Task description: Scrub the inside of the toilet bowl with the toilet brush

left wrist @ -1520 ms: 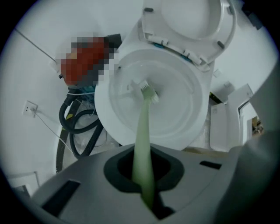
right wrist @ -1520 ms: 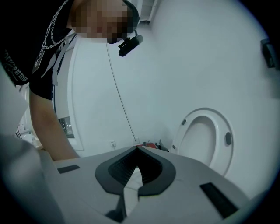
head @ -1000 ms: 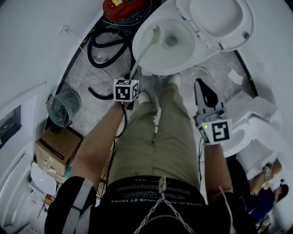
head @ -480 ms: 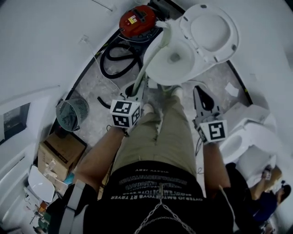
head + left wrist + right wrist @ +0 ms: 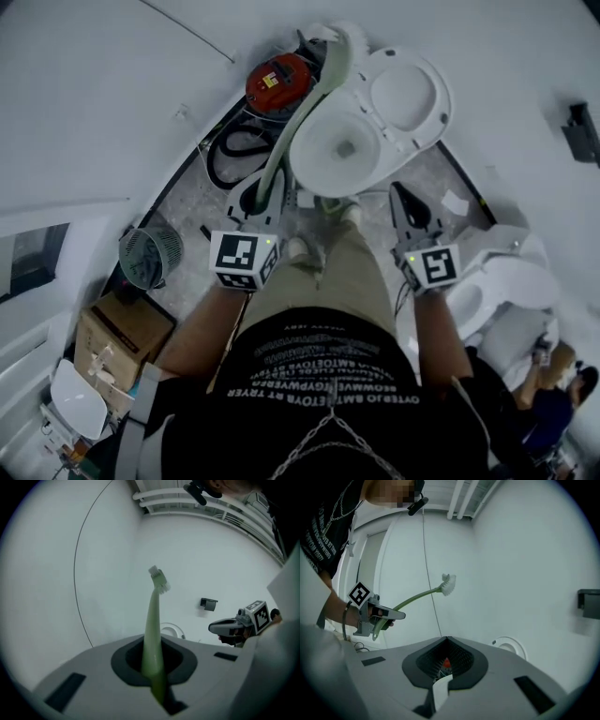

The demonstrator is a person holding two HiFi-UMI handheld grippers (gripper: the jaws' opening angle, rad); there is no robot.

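Observation:
The white toilet bowl (image 5: 349,150) stands ahead of the person's feet with its lid (image 5: 405,92) up. My left gripper (image 5: 265,194) is shut on the pale green handle of the toilet brush (image 5: 298,120). The handle slants up past the bowl's left rim, and the white bristle head (image 5: 338,43) is raised in front of the wall, outside the bowl. In the left gripper view the brush (image 5: 153,620) rises from between the jaws to its head (image 5: 159,579). My right gripper (image 5: 404,199) hangs right of the bowl with its jaws together, holding nothing.
A red canister (image 5: 279,82) and a black hose (image 5: 230,155) lie left of the toilet. A wire waste basket (image 5: 150,255) and a cardboard box (image 5: 117,337) stand further left. A second white fixture (image 5: 514,281) is at the right, with another person (image 5: 553,398) beyond it.
The brush head has come up out of the bowl, past its left rim, and now points at the wall. The view has pulled back. The right gripper has kept its place.

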